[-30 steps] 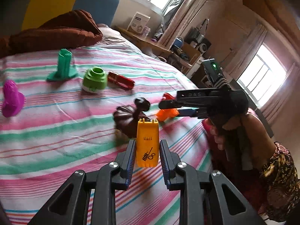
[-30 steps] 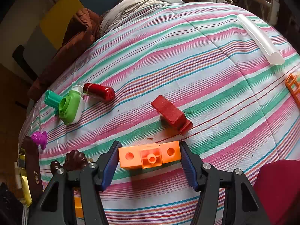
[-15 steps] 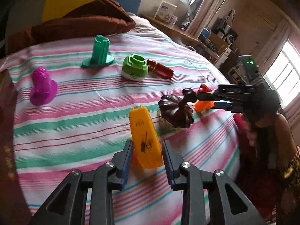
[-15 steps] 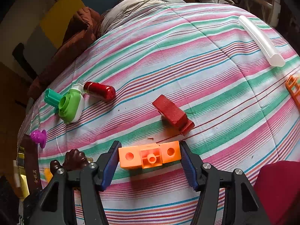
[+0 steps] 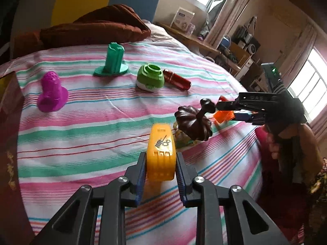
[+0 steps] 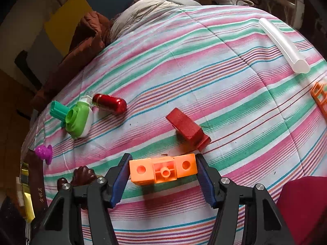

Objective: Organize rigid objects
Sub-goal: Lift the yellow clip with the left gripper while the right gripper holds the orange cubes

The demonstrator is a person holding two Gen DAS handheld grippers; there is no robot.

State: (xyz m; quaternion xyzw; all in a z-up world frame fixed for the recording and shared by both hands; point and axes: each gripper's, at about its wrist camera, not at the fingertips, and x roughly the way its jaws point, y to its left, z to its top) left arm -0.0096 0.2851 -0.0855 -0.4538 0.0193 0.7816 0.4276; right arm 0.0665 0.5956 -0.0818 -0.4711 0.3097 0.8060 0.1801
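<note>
I have the left hand-held gripper [image 5: 161,170] closing on the yellow case [image 5: 161,153], right hand-held gripper [image 6: 163,173] clamped on the orange block [image 6: 163,169]; next each needs a spot on the bed [image 5: 85,122]

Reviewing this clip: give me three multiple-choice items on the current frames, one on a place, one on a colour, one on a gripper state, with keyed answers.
1. Where does the red capsule lie?
A. beside the green cap
B. on the brown cushion
C. between the right gripper's jaws

2. What colour is the piece in the left gripper?
A. purple
B. yellow
C. white

3. What does the right gripper hold?
A. nothing, jaws wide apart
B. the clear tube
C. the orange block

Key: 1 A, the two sit side by side on the striped cover. 2 B, the yellow piece sits between its pads. 3 C, both pads press the block's ends.
</note>
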